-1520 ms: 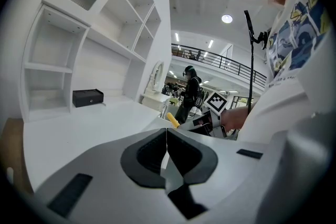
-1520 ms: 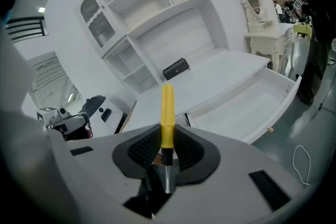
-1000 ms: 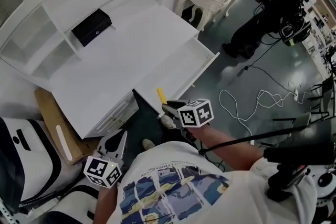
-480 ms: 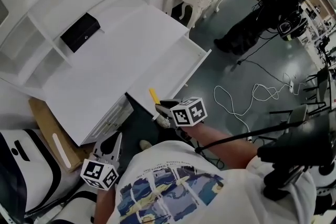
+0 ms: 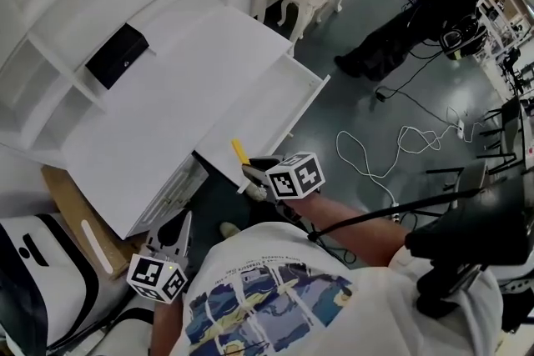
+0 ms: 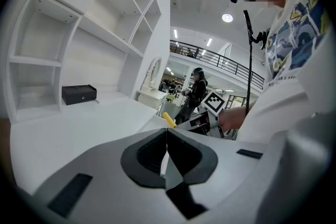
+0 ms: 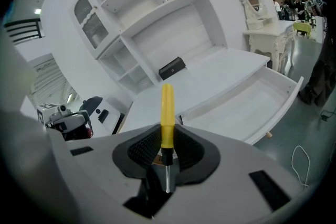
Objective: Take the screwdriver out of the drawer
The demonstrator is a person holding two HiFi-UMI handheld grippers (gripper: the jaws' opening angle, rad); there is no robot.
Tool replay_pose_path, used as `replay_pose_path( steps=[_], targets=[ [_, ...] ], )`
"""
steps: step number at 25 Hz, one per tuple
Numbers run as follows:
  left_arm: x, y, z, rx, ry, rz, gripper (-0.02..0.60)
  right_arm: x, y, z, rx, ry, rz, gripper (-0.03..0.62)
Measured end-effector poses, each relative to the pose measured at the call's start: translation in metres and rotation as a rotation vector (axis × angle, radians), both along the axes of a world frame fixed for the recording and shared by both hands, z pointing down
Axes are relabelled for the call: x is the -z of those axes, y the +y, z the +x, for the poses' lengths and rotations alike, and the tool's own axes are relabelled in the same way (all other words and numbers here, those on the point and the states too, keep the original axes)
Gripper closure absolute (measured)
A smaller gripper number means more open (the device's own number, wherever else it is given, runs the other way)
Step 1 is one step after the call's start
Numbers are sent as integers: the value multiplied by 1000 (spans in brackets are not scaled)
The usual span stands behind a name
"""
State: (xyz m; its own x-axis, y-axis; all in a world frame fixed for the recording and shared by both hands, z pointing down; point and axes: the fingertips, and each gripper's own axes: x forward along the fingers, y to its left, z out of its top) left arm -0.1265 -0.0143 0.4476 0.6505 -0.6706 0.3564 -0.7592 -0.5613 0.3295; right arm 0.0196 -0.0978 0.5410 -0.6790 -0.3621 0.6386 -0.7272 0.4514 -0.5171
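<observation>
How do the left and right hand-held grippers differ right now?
The right hand-held gripper grips the yellow-handled screwdriver; the left hand-held gripper is shut and empty. The right is beside the open drawer; the left sits off by the desk's front corner. Both carry marker cubes.

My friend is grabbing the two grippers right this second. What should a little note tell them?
Left gripper: jaws together, nothing in them, low by the desk's front edge.
Right gripper: shut on the screwdriver, gripping the lower end of its yellow handle.
Drawer: pulled open, and it looks bare inside.
Done: the screwdriver is out of the drawer, held just in front of it.
Left: probably only setting it down, maybe on the desk top.
</observation>
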Motion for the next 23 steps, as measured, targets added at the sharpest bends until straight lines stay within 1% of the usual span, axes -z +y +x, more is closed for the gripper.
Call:
replay_pose_path(
  steps=[14, 23],
  targets=[
    [-2, -28, 29, -14, -8, -3, 568, -10, -27, 30, -13, -2, -15, 499],
    [2, -68, 49, -17, -26, -6, 568, -44, -71, 69, -70, 12, -81, 499]
  ],
)
